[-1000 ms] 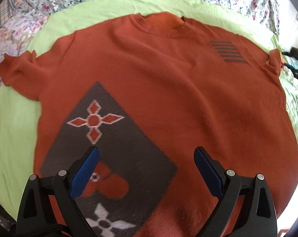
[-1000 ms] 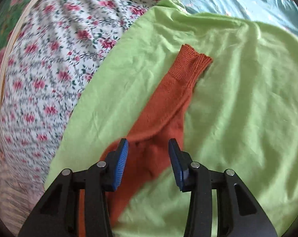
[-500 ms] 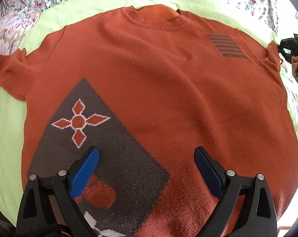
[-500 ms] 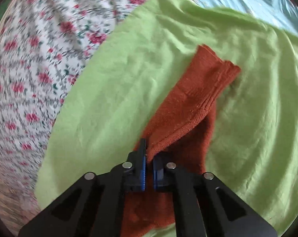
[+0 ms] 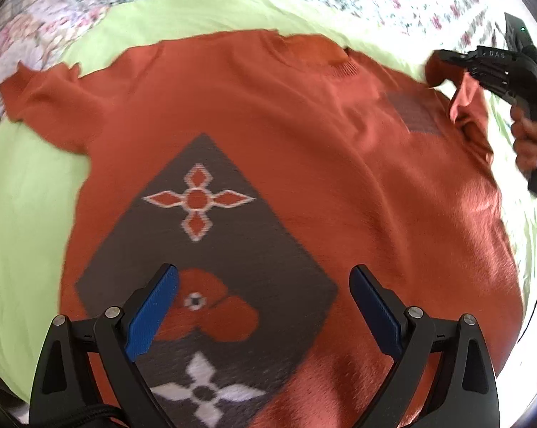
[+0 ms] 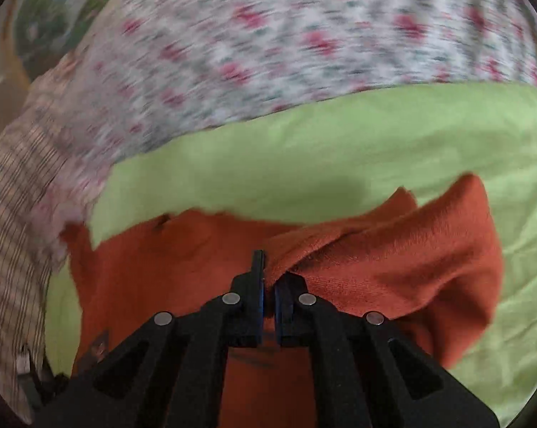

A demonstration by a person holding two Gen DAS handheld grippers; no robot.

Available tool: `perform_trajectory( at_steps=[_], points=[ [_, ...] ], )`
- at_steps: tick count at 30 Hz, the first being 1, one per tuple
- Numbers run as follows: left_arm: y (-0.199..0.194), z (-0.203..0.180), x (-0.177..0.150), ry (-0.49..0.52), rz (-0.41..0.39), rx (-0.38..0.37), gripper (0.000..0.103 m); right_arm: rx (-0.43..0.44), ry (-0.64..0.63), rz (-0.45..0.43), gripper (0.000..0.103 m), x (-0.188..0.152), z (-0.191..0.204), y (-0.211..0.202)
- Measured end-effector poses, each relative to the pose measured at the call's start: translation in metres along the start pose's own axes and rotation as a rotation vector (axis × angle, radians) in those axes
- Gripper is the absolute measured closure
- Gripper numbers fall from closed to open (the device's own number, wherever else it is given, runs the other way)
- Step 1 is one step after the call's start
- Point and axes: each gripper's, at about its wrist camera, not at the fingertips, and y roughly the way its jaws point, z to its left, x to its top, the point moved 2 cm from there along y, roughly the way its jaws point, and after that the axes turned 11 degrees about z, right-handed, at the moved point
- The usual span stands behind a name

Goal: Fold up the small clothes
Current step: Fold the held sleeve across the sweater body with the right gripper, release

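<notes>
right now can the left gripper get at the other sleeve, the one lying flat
Probably yes: the left gripper is open over the sweater and holds nothing, and the flat sleeve lies uncovered on the green sheet, off to its left.

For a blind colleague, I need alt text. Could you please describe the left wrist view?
An orange sweater with a grey diamond pattern lies spread flat on a green sheet, and the open left gripper hovers over its lower part. At the right edge, the right gripper, in the person's hand, lifts one sleeve.
</notes>
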Motion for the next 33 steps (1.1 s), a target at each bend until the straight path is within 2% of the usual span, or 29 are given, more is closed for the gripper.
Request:
perform_trajectory(
  at_steps=[3, 5, 9, 12, 14, 16, 17, 18, 21, 26, 28, 29, 30, 31, 33],
  points=[
    [-0.012, 0.017, -0.005, -0.039, -0.024, -0.003, 0.006, 0.117, -0.136, 0.067, 0.098, -0.011, 0.067, 0.023],
    [-0.017, 0.03, -0.007, -0.065, -0.035, -0.004, 0.006, 0.151, -0.241, 0.109, 0.098, -0.025, 0.112, 0.038],
    [-0.019, 0.056, -0.01, -0.119, -0.039, -0.005, 0.006, 0.218, -0.375, 0.203, 0.098, -0.057, 0.166, 0.068],
    [-0.017, 0.068, -0.007, -0.146, -0.031, -0.023, 0.006, 0.224, -0.414, 0.271, 0.097, -0.075, 0.183, 0.089],
    [-0.015, 0.072, 0.0, -0.155, -0.024, -0.056, 0.006, 0.237, -0.387, 0.315, 0.093, -0.083, 0.177, 0.098],
    [-0.011, 0.066, 0.015, -0.155, -0.025, -0.085, 0.006, 0.231, -0.352, 0.334, 0.074, -0.089, 0.167, 0.1],
    [-0.01, 0.065, 0.023, -0.149, -0.028, -0.098, 0.006, 0.224, -0.328, 0.33, 0.061, -0.094, 0.158, 0.096],
    [-0.011, 0.062, 0.034, -0.135, -0.033, -0.112, 0.006, 0.212, -0.31, 0.325, 0.058, -0.097, 0.153, 0.093],
    [-0.011, 0.044, 0.069, -0.084, -0.047, -0.147, 0.006, 0.197, -0.252, 0.295, 0.058, -0.106, 0.129, 0.077],
    [-0.008, 0.002, 0.131, 0.001, -0.058, -0.204, 0.005, 0.121, -0.119, 0.211, 0.058, -0.104, 0.08, 0.051],
    [0.013, -0.014, 0.155, 0.029, -0.01, -0.176, 0.005, 0.126, -0.076, 0.203, 0.058, -0.105, 0.066, 0.048],
    [0.026, -0.018, 0.164, 0.034, 0.021, -0.136, 0.007, 0.124, -0.066, 0.207, 0.058, -0.106, 0.063, 0.049],
    [0.035, -0.019, 0.168, 0.037, 0.043, -0.113, 0.016, 0.12, -0.058, 0.214, 0.058, -0.107, 0.061, 0.051],
    [0.045, -0.02, 0.172, 0.042, 0.068, -0.098, 0.031, 0.121, -0.054, 0.22, 0.058, -0.108, 0.06, 0.053],
    [0.059, -0.018, 0.173, 0.049, 0.103, -0.082, 0.044, 0.127, -0.053, 0.224, 0.058, -0.11, 0.061, 0.055]
  ],
)
